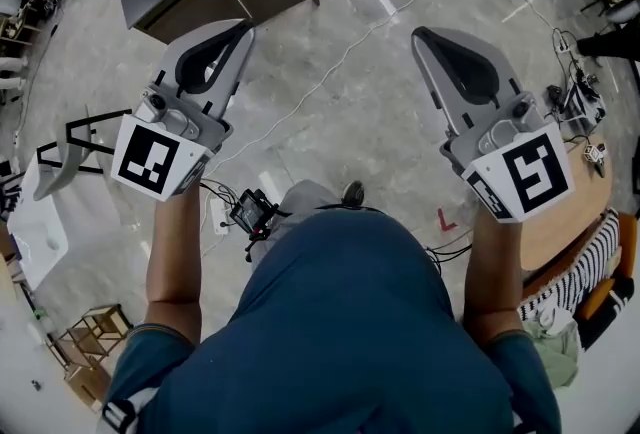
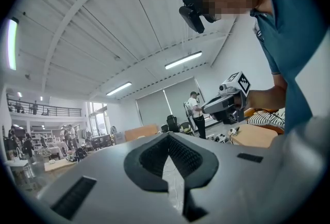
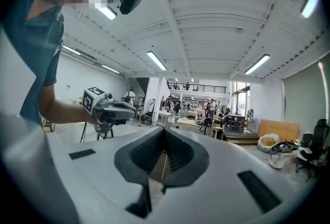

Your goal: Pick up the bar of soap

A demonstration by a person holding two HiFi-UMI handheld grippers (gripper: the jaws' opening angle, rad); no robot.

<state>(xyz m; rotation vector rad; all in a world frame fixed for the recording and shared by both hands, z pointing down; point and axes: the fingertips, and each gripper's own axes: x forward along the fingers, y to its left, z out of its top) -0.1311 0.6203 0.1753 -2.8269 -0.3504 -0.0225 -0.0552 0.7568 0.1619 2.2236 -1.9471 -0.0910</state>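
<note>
Head view downward; gripper views level.

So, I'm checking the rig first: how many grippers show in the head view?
2. The left gripper is at upper left, the right gripper at upper right, both over the floor, shut and empty. None looks hidden.

On my head view feed, a teal-blue shirt fills the lower middle of the frame. Its short sleeves end above the elbows. The left gripper at upper left and the right gripper at upper right are pale grey shells, each with a dark teardrop hollow. That hollow is lined with black ribbed pads. Each gripper carries a white cube printed with a black square marker, with small round grey fittings just ahead of it. In the left gripper view, a black camera juts from the head at upper centre.
</note>
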